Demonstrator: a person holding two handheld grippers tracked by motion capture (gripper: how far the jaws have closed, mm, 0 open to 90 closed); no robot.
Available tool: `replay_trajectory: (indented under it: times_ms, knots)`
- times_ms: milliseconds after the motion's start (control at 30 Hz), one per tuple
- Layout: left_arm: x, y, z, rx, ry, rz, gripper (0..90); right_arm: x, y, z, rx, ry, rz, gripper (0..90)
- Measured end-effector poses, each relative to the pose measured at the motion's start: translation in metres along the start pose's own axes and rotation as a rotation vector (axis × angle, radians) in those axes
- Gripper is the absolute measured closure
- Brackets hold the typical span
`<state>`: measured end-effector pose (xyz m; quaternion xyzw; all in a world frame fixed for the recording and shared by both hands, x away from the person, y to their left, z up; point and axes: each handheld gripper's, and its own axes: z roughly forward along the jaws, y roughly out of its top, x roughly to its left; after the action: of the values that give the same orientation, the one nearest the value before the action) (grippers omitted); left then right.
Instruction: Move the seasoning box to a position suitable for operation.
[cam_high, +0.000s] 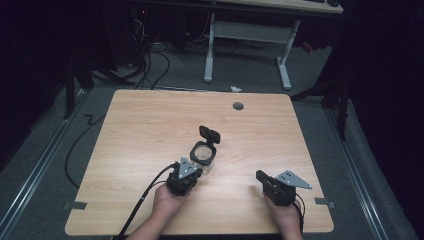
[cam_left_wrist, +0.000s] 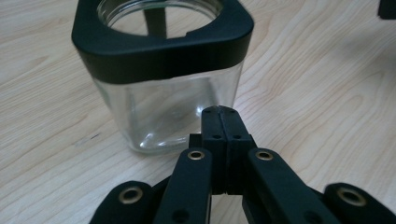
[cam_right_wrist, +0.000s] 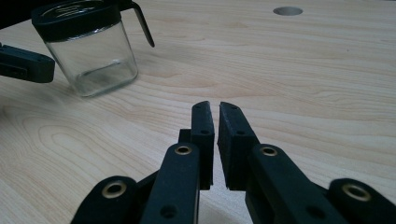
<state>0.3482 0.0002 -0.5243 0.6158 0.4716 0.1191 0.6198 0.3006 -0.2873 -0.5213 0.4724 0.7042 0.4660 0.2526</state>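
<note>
A clear, square-sided glass jar with a black plastic collar (cam_high: 203, 156) stood upright near the middle of the light wood-grain table (cam_high: 140, 125), and its black hinged lid (cam_high: 209, 134) stood flipped open on the side of the jar away from you. The jar looked empty. You held your left gripper (cam_left_wrist: 220, 112) just in front of the jar on your side, tips close to its lower glass wall; I could not tell whether they touched it. Its jaws were pressed together with nothing between them. Your right gripper (cam_right_wrist: 214, 111) sat well to the right of the jar, low over the bare tabletop, its jaws nearly together with only a thin slit between the pads and nothing held. A small round grey grommet hole (cam_high: 238, 106) lay beyond the jar, toward the table's far edge.
</note>
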Motion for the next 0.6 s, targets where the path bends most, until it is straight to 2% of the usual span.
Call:
replay_trajectory:
  times_ms: [67,100,133,200,333,367,400,433,467,500,600]
  knots:
    - [0.001,0.0,-0.001,-0.004,0.004,0.003,90.0,0.0,0.0,0.0,-0.001,0.001,0.0,85.1]
    - [0.008,0.002,-0.007,-0.011,0.024,0.008,90.0,-0.001,-0.001,-0.001,-0.001,0.002,0.0,85.1]
    - [0.008,0.002,-0.007,-0.011,0.024,0.008,90.0,-0.001,-0.001,-0.001,-0.001,0.002,0.0,85.1]
    - [0.021,0.006,-0.012,-0.026,0.064,0.007,90.0,-0.001,-0.001,-0.001,-0.001,0.002,0.006,85.2]
    - [0.049,0.021,-0.015,-0.066,0.144,-0.025,90.0,0.0,0.0,-0.001,0.0,-0.001,0.005,86.0]
    - [0.059,0.029,-0.01,-0.072,0.171,-0.029,90.0,0.0,0.001,0.0,0.0,0.001,0.001,85.9]
    - [0.059,0.029,-0.01,-0.072,0.171,-0.029,90.0,0.001,0.001,0.0,0.004,0.002,0.003,85.9]
    - [0.063,0.034,-0.002,-0.083,0.181,-0.037,90.0,0.001,0.001,0.0,0.002,0.002,0.0,85.9]
    - [0.063,0.034,-0.002,-0.083,0.181,-0.037,90.0,0.001,0.001,0.0,0.002,0.002,0.0,85.9]
    - [0.065,0.038,0.006,-0.082,0.186,-0.027,90.0,0.002,0.001,0.001,0.001,0.005,-0.004,85.8]
    - [0.066,0.039,0.014,-0.074,0.186,-0.038,90.0,0.003,0.001,0.001,0.003,0.007,-0.012,85.8]
